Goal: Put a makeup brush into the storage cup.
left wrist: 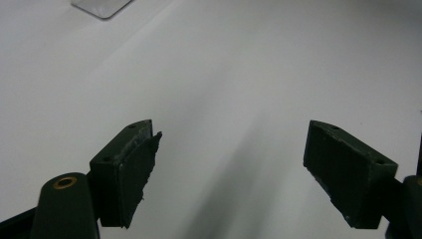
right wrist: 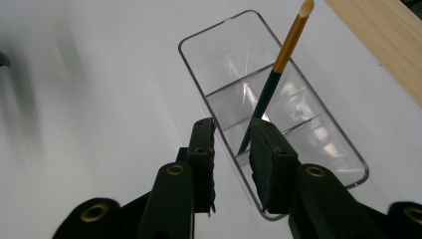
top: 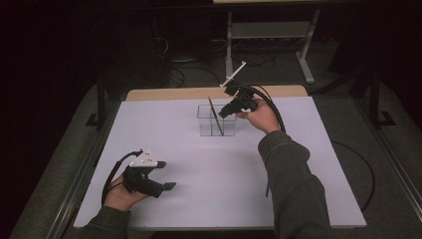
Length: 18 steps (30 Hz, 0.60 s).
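Pencil (right wrist: 271, 87): dark shaft with gold upper section and pale tip; stands tilted inside the clear organiser (right wrist: 343, 139); its lower end sits in a compartment just ahead of the right gripper's jaws; its top leans away from that gripper, toward the far side of the table; in the high view it (top: 215, 115) shows as a thin slanted line rising above the organiser's rim
Clear organiser: transparent rectangular tray with rounded corners, split by cross dividers into several compartments; directly beneath and ahead of the right gripper; well apart from the left gripper, far ahead of it and to its right (top: 206, 113)
Right gripper (right wrist: 232, 142): held over the near end of the organiser; jaws parted by a narrow gap, nothing between them; the pencil's lower shaft shows through that gap but beyond the pads, not touched; seen from above at the organiser's right edge (top: 225, 112), hand behind it
Left gripper (left wrist: 231, 159): jaws spread wide, holding nothing; low over bare table; at the near left of the table (top: 166, 185)
Table (top: 199, 164): white surface; wooden strip (right wrist: 383, 35) along its far edge, beyond the organiser from the right gripper
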Each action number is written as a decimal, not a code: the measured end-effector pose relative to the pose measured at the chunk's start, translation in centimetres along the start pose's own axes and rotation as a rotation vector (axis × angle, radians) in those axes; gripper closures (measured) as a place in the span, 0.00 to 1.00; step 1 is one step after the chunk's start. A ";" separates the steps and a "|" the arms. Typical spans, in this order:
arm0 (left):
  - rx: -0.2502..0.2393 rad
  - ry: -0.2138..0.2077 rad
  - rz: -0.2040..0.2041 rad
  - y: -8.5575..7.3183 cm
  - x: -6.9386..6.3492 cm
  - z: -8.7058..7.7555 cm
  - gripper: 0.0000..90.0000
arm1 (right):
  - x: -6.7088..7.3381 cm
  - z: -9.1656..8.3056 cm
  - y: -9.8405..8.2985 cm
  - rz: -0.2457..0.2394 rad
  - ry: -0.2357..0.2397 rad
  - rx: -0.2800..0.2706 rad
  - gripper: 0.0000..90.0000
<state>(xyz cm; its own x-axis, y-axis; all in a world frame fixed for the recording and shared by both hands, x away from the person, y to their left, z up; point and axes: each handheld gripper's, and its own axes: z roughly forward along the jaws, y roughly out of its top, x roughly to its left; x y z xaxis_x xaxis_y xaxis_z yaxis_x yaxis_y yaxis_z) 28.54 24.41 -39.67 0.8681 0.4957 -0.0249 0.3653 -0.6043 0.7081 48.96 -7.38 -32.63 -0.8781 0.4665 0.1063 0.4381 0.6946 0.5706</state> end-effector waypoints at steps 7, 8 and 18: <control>0.000 0.000 -0.009 0.0 0.0 0.3 0.22 | -0.1 -0.5 -1.4 0.018 0.008 -0.021 0.76; 0.006 0.000 -0.002 0.1 0.1 0.4 0.22 | -0.1 -0.6 -1.6 0.021 0.007 -0.025 0.75; -0.006 -0.004 -0.006 0.1 0.1 0.2 0.22 | 0.0 -1.3 -3.3 0.040 0.022 -0.047 0.69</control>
<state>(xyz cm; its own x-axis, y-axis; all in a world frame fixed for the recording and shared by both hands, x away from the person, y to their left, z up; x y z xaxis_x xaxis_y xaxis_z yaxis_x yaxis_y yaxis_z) 28.72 24.24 -39.78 0.8671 0.4972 -0.0318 0.3685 -0.5971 0.7125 47.29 -10.44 -33.49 -0.8641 0.4811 0.1477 0.4642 0.6487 0.6031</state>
